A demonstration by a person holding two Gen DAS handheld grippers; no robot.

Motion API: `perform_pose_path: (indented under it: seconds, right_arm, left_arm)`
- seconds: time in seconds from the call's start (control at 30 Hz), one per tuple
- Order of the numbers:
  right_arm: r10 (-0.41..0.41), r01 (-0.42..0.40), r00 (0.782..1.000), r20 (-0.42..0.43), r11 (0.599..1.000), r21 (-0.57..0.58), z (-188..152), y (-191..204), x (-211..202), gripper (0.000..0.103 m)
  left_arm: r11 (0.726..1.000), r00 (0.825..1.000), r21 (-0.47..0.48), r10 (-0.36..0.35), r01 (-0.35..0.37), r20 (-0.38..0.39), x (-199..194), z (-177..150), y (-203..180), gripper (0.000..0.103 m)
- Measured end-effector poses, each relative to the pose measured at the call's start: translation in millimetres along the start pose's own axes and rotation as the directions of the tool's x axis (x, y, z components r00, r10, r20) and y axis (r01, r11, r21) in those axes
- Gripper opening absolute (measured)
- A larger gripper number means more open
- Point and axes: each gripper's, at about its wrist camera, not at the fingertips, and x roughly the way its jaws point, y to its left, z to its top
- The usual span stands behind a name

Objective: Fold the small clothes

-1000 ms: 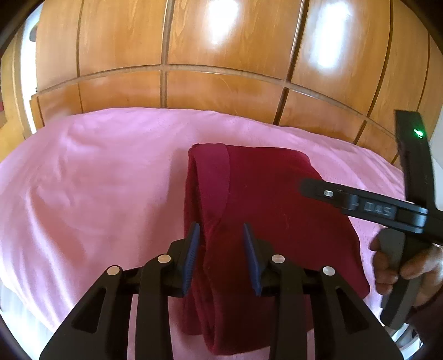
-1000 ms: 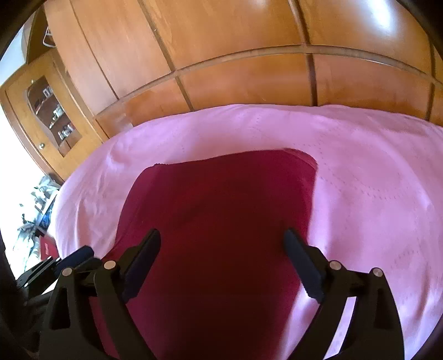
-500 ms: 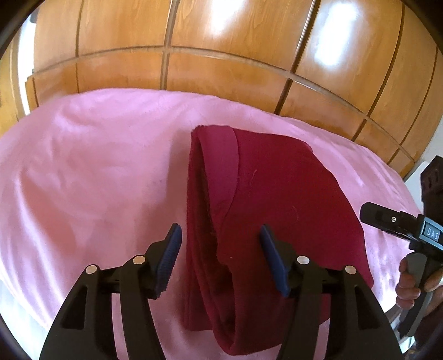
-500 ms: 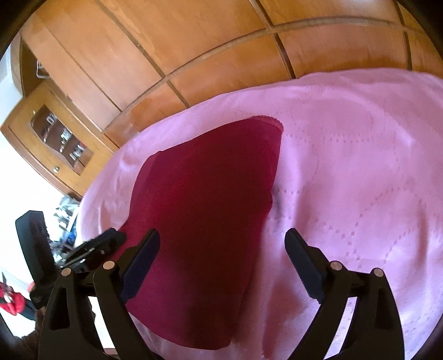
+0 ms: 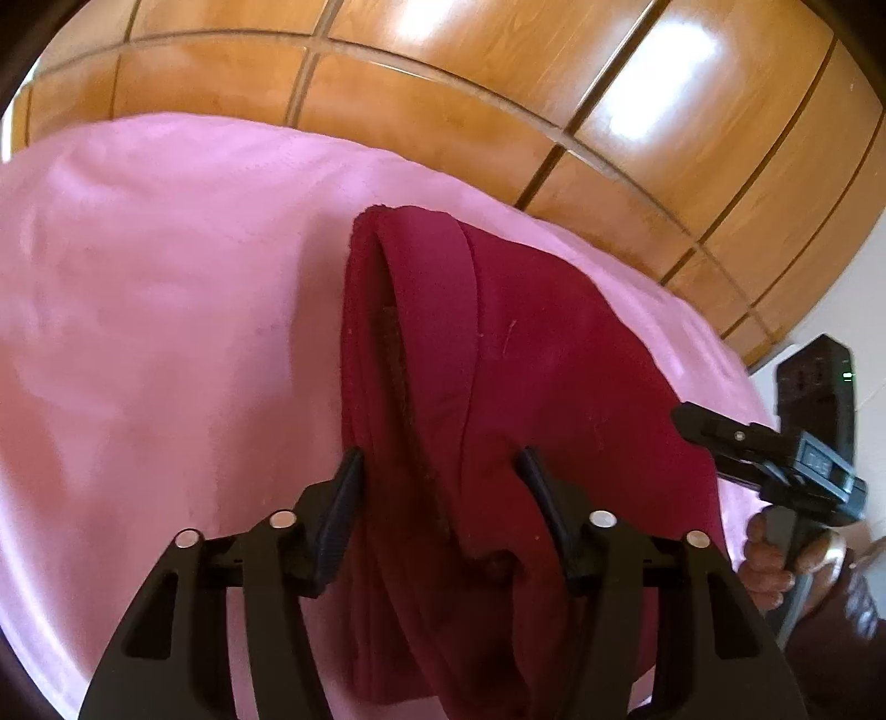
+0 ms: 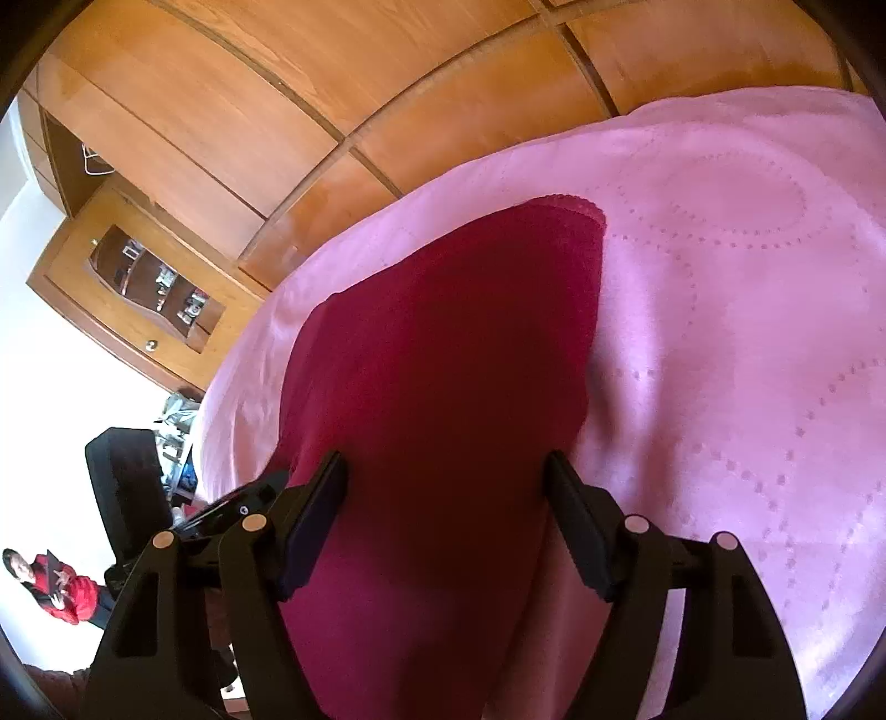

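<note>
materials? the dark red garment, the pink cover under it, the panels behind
Dark red garment: soft knit, probably cotton jersey, matte; it folds limply, shows lint, and has a scalloped trim edge in the right wrist view.
Pink cover: woven fabric with a slight sheen; raised dotted loops suggest a jacquard or embossed bedspread.
Panels: wood or wood veneer, glossy varnish; visible grain and bright window reflections.

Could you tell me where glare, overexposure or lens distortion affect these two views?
Left wrist view: bright window glare sits on the wooden wardrobe, whose panel seams bow from fisheye distortion; the pink bedspread looks soft. Right wrist view: the left edge is blown out to white beside the glass-front cabinet, and the dark red garment falls into shadow near the jaws.
</note>
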Motion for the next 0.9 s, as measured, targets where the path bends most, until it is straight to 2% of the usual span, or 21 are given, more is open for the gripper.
perform_pose_path:
  seconds: [0.1,0.17,0.23,0.33,0.47,0.63,0.8,0.9]
  right_arm:
    - [0.004,-0.004,1.0,-0.008,1.0,-0.003,1.8,-0.6,5.4,0.065]
    - [-0.002,0.002,1.0,-0.008,1.0,-0.011,-1.9,-0.2,1.6,0.058]
    - [-0.024,0.024,1.0,-0.009,0.999,-0.034,-2.8,3.6,-1.8,0.044]
    - [-0.05,0.05,0.999,0.0,0.997,-0.063,-4.2,12.2,-10.2,0.033]
    - [-0.066,0.069,0.997,0.029,0.99,-0.12,-5.0,28.7,-23.1,0.03]
    - [-0.071,0.087,0.994,0.087,0.977,-0.194,-0.8,49.6,-47.8,0.028]
    - [-0.125,0.161,0.981,0.146,0.949,-0.271,18.5,54.3,-70.6,0.027]
    - [-0.178,0.227,0.966,0.185,0.93,-0.29,41.8,47.2,-79.1,0.026]
  left_arm:
    - [0.999,0.999,-0.009,-0.053,0.053,0.006,1.3,-1.5,5.0,0.045]
    - [0.997,0.997,-0.008,-0.079,0.079,0.011,1.0,-1.2,5.3,0.036]
    - [0.994,0.994,-0.015,-0.11,0.11,0.016,-1.1,-1.8,6.2,0.031]
    - [0.987,0.987,-0.016,-0.158,0.158,0.028,-7.3,-2.2,4.5,0.026]
    - [0.98,0.979,0.011,-0.199,0.199,0.041,-19.1,-4.0,-7.1,0.025]
    - [0.963,0.96,-0.004,-0.27,0.271,0.069,-29.5,0.2,-20.4,0.024]
    - [0.94,0.935,0.014,-0.341,0.342,0.094,-26.0,19.6,-49.7,0.024]
    - [0.936,0.931,0.05,-0.351,0.348,0.097,-12.2,44.5,-75.1,0.024]
